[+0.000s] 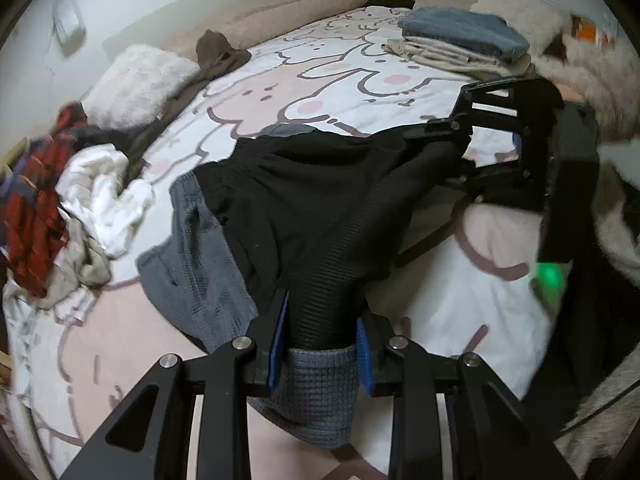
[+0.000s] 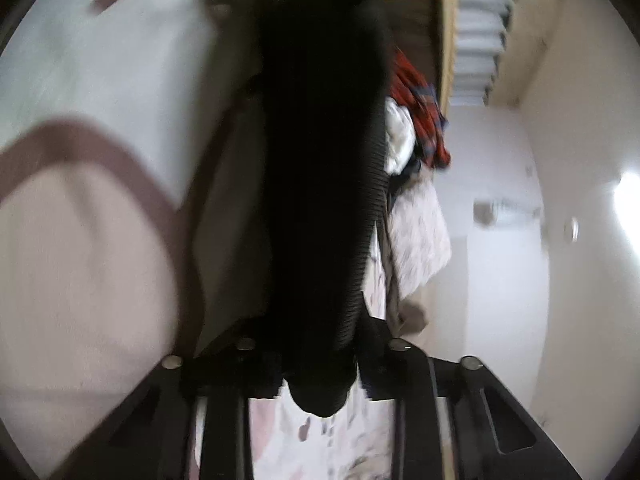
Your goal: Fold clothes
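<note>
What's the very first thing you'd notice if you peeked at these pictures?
The black and gray garment stretched over the bed, pinched at one end by the left gripper and at the other by the right gripper. Then the cartoon-print bedsheet, with a messy clothes pile at left and a folded stack at the back.

My left tongs (image 1: 322, 340) are clamped on a bunched corner of the black-and-grey garment (image 1: 296, 200), which stretches across the bed (image 1: 340, 80) to my right tongs (image 1: 460, 148), gripping its far corner. Unfolded clothes (image 1: 68, 208) lie heaped left; a folded stack (image 1: 460, 40) sits beyond.
</note>
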A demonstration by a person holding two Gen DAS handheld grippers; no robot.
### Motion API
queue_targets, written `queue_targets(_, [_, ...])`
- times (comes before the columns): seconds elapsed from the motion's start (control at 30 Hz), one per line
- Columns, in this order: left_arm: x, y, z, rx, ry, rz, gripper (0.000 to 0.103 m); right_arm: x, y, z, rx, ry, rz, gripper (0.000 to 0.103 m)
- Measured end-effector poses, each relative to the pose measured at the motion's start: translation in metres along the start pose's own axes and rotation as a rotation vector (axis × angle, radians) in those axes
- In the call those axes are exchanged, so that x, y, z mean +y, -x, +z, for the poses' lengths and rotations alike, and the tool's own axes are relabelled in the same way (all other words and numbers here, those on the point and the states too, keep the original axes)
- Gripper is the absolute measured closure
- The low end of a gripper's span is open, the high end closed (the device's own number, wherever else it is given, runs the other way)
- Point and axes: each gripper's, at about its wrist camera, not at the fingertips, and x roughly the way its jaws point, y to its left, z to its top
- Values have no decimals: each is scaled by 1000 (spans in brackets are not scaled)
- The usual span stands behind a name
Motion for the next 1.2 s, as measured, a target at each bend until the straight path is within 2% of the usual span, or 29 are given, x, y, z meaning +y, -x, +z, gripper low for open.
queue_targets(0.07, [-24,-1,-4,-8,-171,130,69,1,0,0,-23,27,9,84])
queue_targets(0.13, [-49,-5,-11,7,-322,233,57,-4,1,-2,-37,25,28,86])
queue_targets(0.17, [-59,-7,-15,11,-384,273,46,-9,1,-3,-36,6,48,86])
queue_targets(0.2, [-70,-9,-21,12,-459,320,42,-14,0,-4,-35,-10,63,87])
queue_targets(0.3, [-93,-18,-39,23,-648,438,42,-25,-1,-5,-32,-48,86,88])
queue_targets(0.4, [-100,-22,-49,18,-707,498,43,-34,-3,-7,-29,-81,107,88])
queue_targets(0.57, [-85,-27,-48,62,-658,533,41,-29,-4,-3,-27,-83,121,88])
queue_targets(0.73, [-73,-39,-41,88,-639,512,38,-22,-1,-1,-26,-95,131,88])
queue_targets(0.77, [-69,-40,-39,94,-627,495,46,-24,-2,-1,-24,-99,133,88])
queue_targets(0.8, [-66,-41,-37,102,-611,475,70,-26,-2,-1,-21,-106,136,88])
queue_targets(0.83, [-62,-41,-36,106,-600,465,80,-28,-2,0,-21,-110,137,90])
queue_targets(0.9, [-54,-38,-29,105,-565,448,81,-34,-1,0,-27,-109,132,91])
queue_targets(0.97, [-44,-29,-15,93,-496,414,82,-44,1,-1,-38,-99,111,92])
queue_targets(1.1, [-4,-3,37,47,-318,334,82,-80,1,-10,-35,-109,77,93])
queue_targets(1.2, [29,20,95,-13,-180,233,82,-130,-7,-26,16,-183,70,93])
